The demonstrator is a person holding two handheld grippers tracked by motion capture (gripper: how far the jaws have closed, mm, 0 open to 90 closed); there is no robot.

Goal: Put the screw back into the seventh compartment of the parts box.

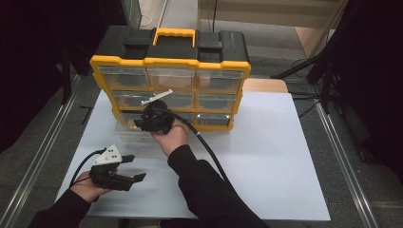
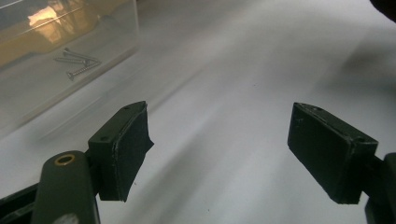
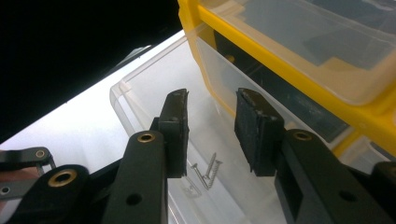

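Jaws of the right gripper (image 3: 210, 133) are parted and grasping nothing, poised directly above the silver screws (image 3: 208, 172) lying in the clear plastic drawer (image 3: 135, 100) pulled from the yellow-and-black organizer case (image 1: 171, 71), while the left gripper (image 2: 219, 149) idles released over the white tabletop (image 2: 243, 84).

A white table top (image 1: 266, 156) carries the things. At its far side stands a yellow and black organizer case (image 1: 171, 76) with clear drawers, upright. Just in front of the case a clear plastic drawer (image 1: 124, 134) lies on the table top, with a few screws (image 3: 208, 171) inside.
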